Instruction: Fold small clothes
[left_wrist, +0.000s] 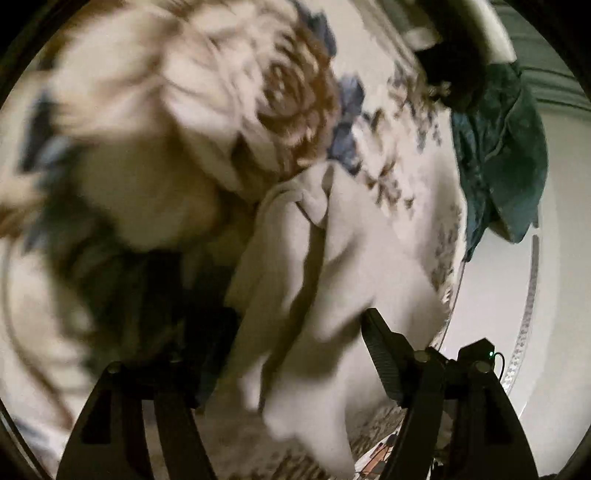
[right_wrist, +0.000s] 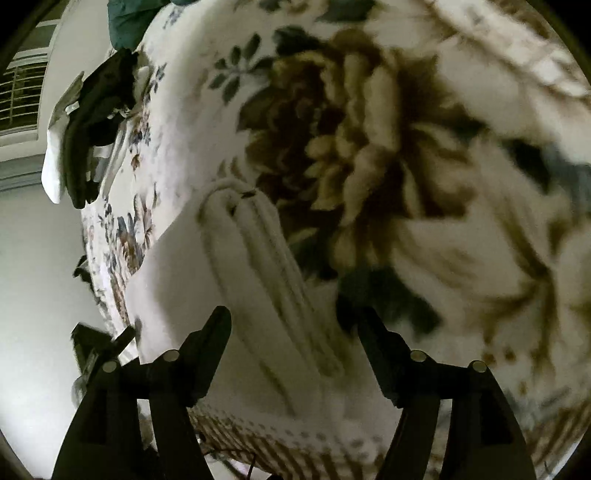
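Observation:
A small white garment (left_wrist: 325, 266) lies crumpled on a floral bedspread (left_wrist: 177, 110). In the left wrist view it drapes between the fingers of my left gripper (left_wrist: 295, 332), whose jaws stand wide apart; the left finger is hidden under the cloth. The image is blurred by motion. In the right wrist view the same white garment (right_wrist: 243, 280) lies with folded ridges just ahead of my right gripper (right_wrist: 295, 321), which is open and holds nothing. Its fingers straddle the cloth's near edge.
A teal garment (left_wrist: 498, 155) hangs over the bed's edge, with a dark garment (left_wrist: 454, 77) beside it. They show in the right wrist view as a dark and white pile (right_wrist: 92, 122) at the far left. A window (right_wrist: 22, 92) is beyond.

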